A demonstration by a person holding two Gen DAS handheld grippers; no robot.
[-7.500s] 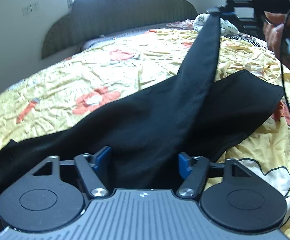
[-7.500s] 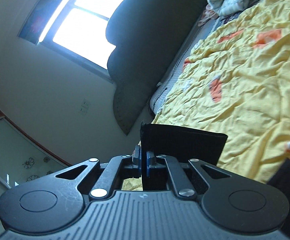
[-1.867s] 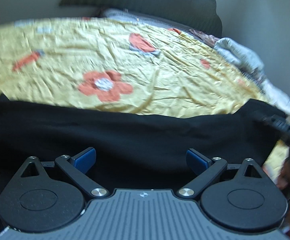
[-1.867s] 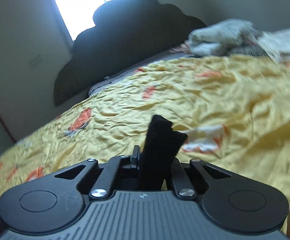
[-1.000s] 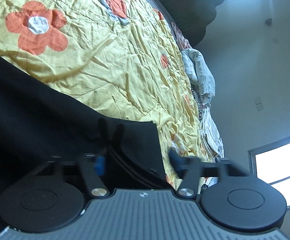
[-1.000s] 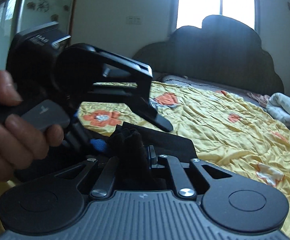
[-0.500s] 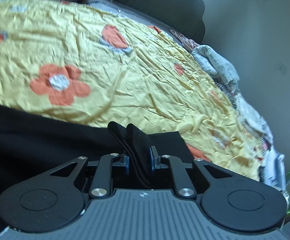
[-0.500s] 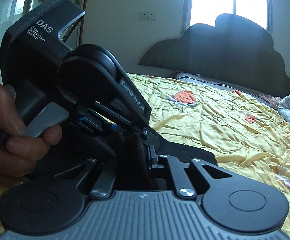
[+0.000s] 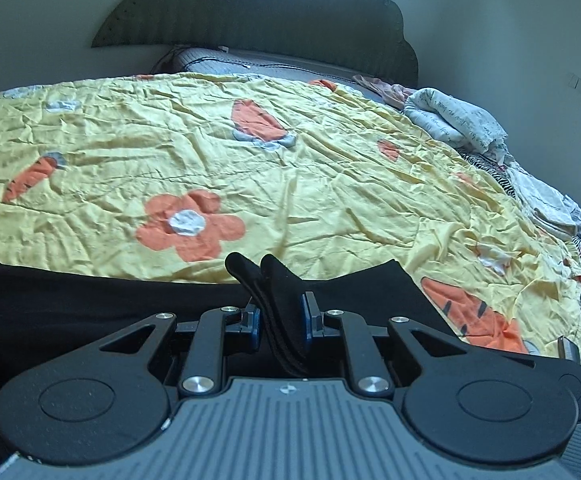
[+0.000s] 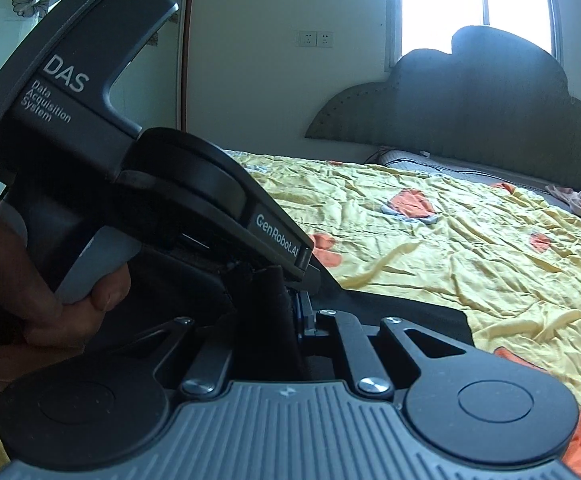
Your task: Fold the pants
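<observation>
Counted: one pair of black soft-fabric pants (image 9: 90, 312); two black two-finger handheld grippers with blue pads; one hand in view; one bed; one dark scalloped upholstered headboard (image 9: 270, 20); one bright window (image 10: 470, 0); two white wall sockets (image 10: 316, 39); one orange flower print with a pale centre (image 9: 190, 228) in the left wrist view.

Spread in a wide dark band along the near edge of the crumpled yellow bedsheet (image 9: 330, 184), lying flat, plain and matte, with no pattern to be made out. Far edge running almost straight across the sheet, ending in a squared corner towards the right. Doubled up where pinched: two rounded folds of thick cloth poking up above the pads in the left wrist view, with a stitched band along the underside.

Left gripper (image 9: 280, 320) clamped on that doubled fold, having just been closing, with the cloth filling the gap between both blue pads. Same gripper large in the right wrist view, angled down towards the bed, with the left hand (image 10: 30, 300) wrapped round its grey handle.

Right gripper (image 10: 286, 320) clenched on another bunched-up piece of the pants, close against the left gripper's tip. Only one of its blue pads visible, pressed against the cloth.

Heap of pale folded laundry (image 9: 458, 124) at the far right side of the bed, well apart from the pants.
</observation>
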